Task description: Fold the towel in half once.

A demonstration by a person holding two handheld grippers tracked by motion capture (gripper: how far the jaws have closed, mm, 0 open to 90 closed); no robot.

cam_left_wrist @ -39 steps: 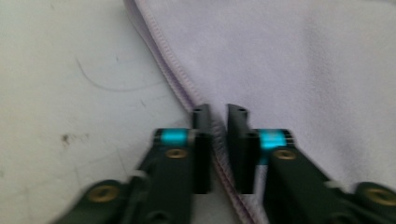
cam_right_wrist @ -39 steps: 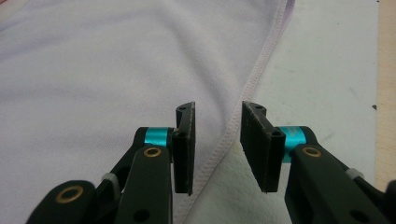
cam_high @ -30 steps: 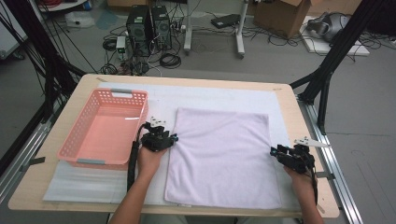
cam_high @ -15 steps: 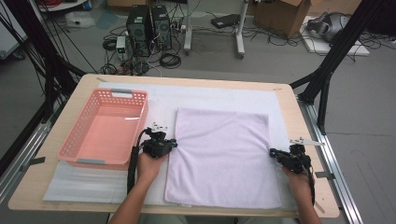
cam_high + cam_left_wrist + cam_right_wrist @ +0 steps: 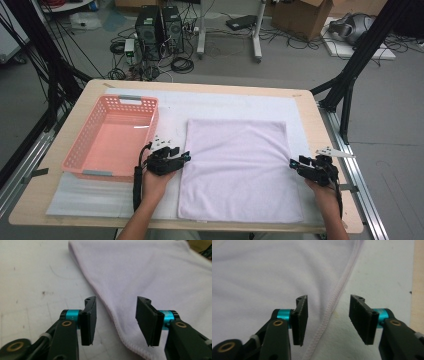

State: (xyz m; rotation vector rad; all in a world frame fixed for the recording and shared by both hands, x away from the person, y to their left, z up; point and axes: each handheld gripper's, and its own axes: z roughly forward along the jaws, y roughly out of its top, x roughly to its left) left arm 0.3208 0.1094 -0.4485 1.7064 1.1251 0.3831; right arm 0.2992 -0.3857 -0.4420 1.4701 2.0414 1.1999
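— Where do my tongs sit? 
— My left tongs (image 5: 184,156) straddle the lilac towel (image 5: 237,167)'s left hem, my right tongs (image 5: 292,163) its right hem; both have just been opening, jaws apart, pads off the cloth. 
— And beyond? 
— The towel lies flat on the tabletop (image 5: 320,125), pink basket (image 5: 112,140) to its left. My left hand has edged nearer me than a second ago.
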